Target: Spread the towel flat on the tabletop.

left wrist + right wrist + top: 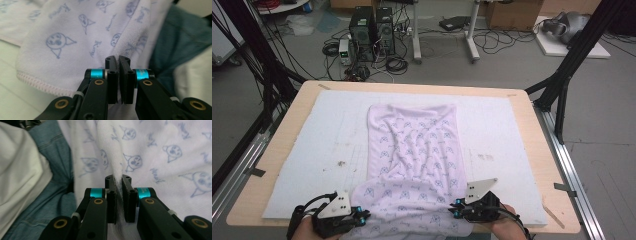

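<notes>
Pale lilac cloth, printed with small blue cat faces, lies down the middle of the counter on a white padded mat that covers most of the wooden top. Its far end rests flat short of the counter's far edge, wrinkled across the middle, and its near end spills over the near edge between our two hands.

We hold the left hand-held gripper at the near left corner of the cloth; in the left gripper view its jaws are clenched on a fold of the fabric, whose stitched hem hangs beside them. We hold the right hand-held gripper at the near right corner, and in the right gripper view its jaws pinch a ridge of the same cloth. A grey three-cornered plate sits on top of the right one, and another on the left.

Nothing stands on the mat besides the cloth; a few dark smudges mark it left of the fabric, near the near left part of the counter. Blue denim and a white garment of the person show behind the cloth in the right gripper view.

Beyond the counter's far edge, on the floor, stand two dark computer towers amid tangled cables, white stand legs and a cardboard box. Black frame struts rise at the counter's far right corner.
</notes>
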A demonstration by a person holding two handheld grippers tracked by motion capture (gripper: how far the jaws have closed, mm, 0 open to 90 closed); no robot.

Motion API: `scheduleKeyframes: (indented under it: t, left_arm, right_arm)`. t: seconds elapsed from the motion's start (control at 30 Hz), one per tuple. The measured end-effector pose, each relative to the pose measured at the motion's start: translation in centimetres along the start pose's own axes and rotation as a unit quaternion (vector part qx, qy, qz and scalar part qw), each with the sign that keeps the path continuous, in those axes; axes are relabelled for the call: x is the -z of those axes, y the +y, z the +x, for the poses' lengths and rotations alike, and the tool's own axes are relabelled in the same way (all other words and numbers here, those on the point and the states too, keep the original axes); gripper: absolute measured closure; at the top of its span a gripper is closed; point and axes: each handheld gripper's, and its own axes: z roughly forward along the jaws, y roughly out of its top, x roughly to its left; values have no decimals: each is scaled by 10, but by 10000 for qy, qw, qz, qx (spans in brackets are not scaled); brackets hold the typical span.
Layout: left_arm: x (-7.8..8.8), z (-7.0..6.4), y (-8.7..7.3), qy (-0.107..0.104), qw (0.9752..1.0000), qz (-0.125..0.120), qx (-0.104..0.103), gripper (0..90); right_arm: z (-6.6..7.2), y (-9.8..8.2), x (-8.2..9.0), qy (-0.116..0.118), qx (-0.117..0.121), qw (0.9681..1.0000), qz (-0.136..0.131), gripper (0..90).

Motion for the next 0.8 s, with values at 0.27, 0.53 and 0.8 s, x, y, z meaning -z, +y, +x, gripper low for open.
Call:
scheduleKeyframes:
  t: [0.27,0.53,0.8]
  left_arm:
    - [11,17,23,383,9983,-428,23,587]
    - [-14,73,35,871,9936,-586,426,637]
    - [-51,107,33,1345,9881,276,693,618]
  right_arm:
    - [-23,2,22,-307,-411,9979,-405,622]
    - [-53,7,15,-642,-689,9941,-536,599]
    - [-75,5,1,-1074,-965,9895,-17,626]
